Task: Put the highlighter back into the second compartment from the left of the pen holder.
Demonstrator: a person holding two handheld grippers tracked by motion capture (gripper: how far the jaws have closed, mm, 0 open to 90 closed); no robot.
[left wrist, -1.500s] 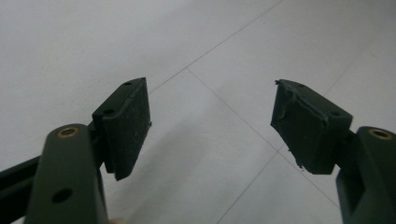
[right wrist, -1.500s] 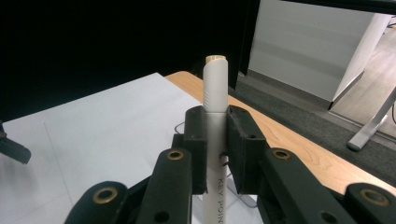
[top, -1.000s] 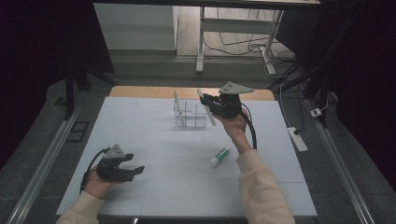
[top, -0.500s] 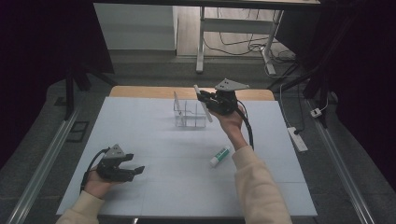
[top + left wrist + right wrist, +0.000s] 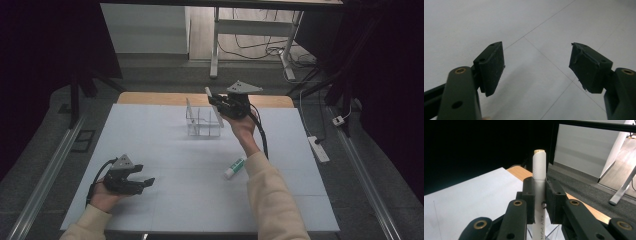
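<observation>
My right gripper [image 5: 218,102] is raised above the far middle of the table, shut on a white marker pen [image 5: 214,106] that stands tilted over a clear plastic organiser box [image 5: 202,119]. In the right gripper view the pen [image 5: 539,175] sits upright between the two pads, its beige-tipped cap pointing up and printed letters on its barrel below. My left gripper [image 5: 143,181] rests low at the near left of the white table top [image 5: 150,140], held by a hand. Its jaws stand wide open over the bare surface, with nothing between the pads [image 5: 492,66].
A small white tube with a green cap [image 5: 234,167] lies on the table right of centre, near the right forearm. A white power strip [image 5: 318,148] lies on the floor past the right edge. The far table edge is bare wood [image 5: 150,98].
The right gripper with the pen has shifted slightly left and away, closer over the clear box. The left gripper has stayed where it was.
</observation>
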